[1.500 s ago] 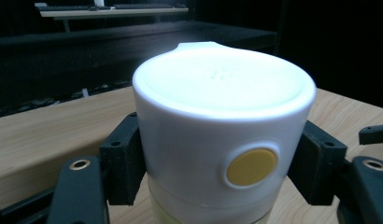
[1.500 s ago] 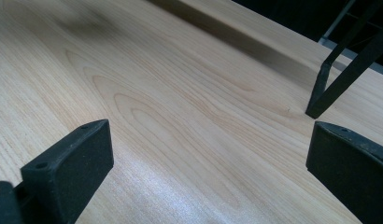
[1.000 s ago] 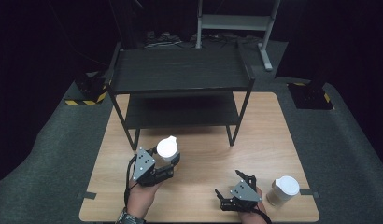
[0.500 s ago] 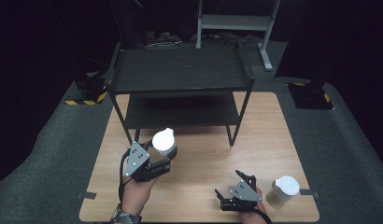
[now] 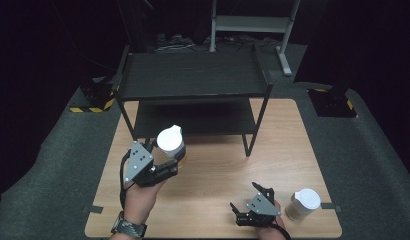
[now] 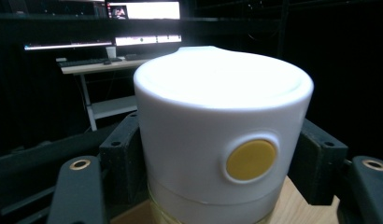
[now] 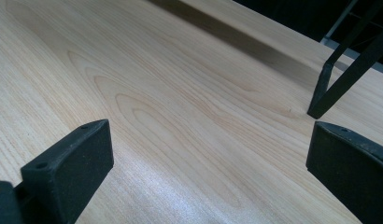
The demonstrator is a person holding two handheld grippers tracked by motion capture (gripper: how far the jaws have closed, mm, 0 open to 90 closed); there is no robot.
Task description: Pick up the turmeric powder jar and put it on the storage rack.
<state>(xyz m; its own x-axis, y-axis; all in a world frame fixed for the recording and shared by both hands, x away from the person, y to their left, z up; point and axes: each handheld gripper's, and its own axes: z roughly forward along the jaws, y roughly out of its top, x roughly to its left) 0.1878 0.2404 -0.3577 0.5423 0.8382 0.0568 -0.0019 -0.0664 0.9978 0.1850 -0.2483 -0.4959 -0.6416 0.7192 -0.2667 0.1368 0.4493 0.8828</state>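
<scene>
So the white-lidded cup (image 5: 171, 142) is sitting right between the jaws of the left gripper (image 5: 165, 157), lifted off the wooden table (image 5: 213, 165) and hanging just in front of the lower tier of the black shelf rack (image 5: 193, 80). In the left gripper view you can see both black pads pressed against the sides of the cup (image 6: 222, 140), one on each flank of the white lid, so it's pinching the cup and the cup looks upright. There's a round yellow dot on the lid wall facing the camera, and a bit of clear-ish body under the lid. The right gripper (image 5: 255, 207) is down low near the front edge of the table, jaws spread wide with nothing in them; its own view shows just bare wood grain (image 7: 180, 116) between the two pads and a rack leg (image 7: 339, 79) farther off. A second lidded cup (image 5: 303, 202) stands just beside that gripper on its right, apart from it. No readable writing or brand on either cup.
</scene>
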